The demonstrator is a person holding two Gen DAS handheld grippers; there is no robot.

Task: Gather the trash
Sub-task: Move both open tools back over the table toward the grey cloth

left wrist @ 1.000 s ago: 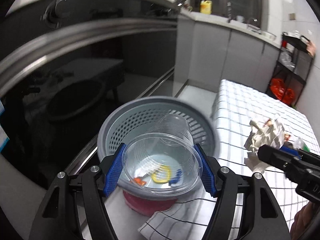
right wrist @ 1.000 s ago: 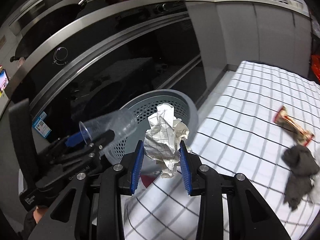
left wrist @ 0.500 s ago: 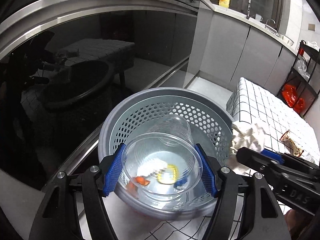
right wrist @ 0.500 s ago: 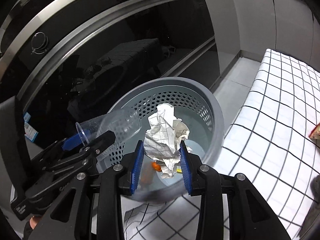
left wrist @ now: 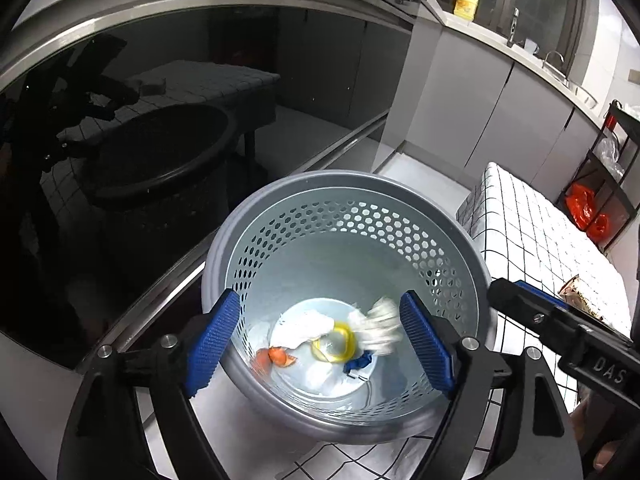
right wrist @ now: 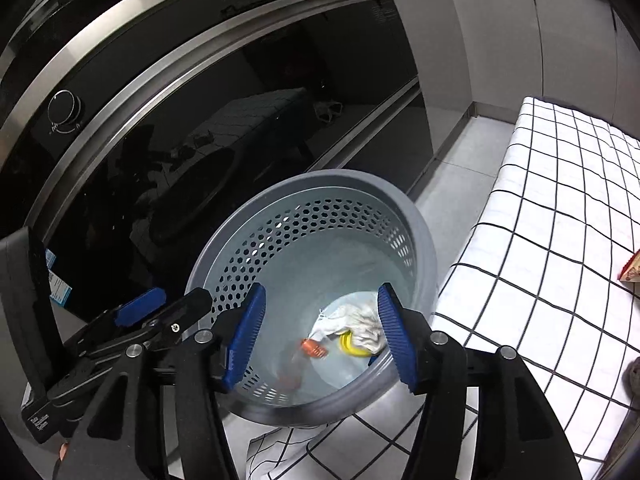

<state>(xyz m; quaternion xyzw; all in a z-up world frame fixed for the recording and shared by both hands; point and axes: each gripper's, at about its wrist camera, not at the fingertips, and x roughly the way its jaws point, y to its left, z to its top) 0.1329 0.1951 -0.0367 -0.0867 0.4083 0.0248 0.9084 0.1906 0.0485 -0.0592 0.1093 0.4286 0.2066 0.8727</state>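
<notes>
Above the open mouth of the grey perforated plastic waste basket (left wrist: 344, 216), the left tongs (left wrist: 320, 340) hang with their blue pads spread wide and nothing between them; their jaws have just been opening. Just beside them, the right tongs (right wrist: 320, 332) are likewise released and empty, their jaws also having just been opening. Both point steeply down into the basket, which reads as a drop position: anything let go from here falls inside rather than onto the floor.

At the bottom lies the crumpled white paper wad (left wrist: 376, 326), blurred in the left view as if not yet settled, touching a yellow ring-shaped piece (left wrist: 334, 346), with a small orange scrap (left wrist: 276, 356) and a blue scrap (left wrist: 358, 362) close by. A clear plastic cup cannot be made out with certainty among them.

Further out, the bench with its white black-gridded cloth (right wrist: 560, 208) stands right beside the basket, and a brown wrapper (right wrist: 630, 272) near its edge probably remains to be collected. Dark glossy oven fronts (right wrist: 240, 100) rise behind.
</notes>
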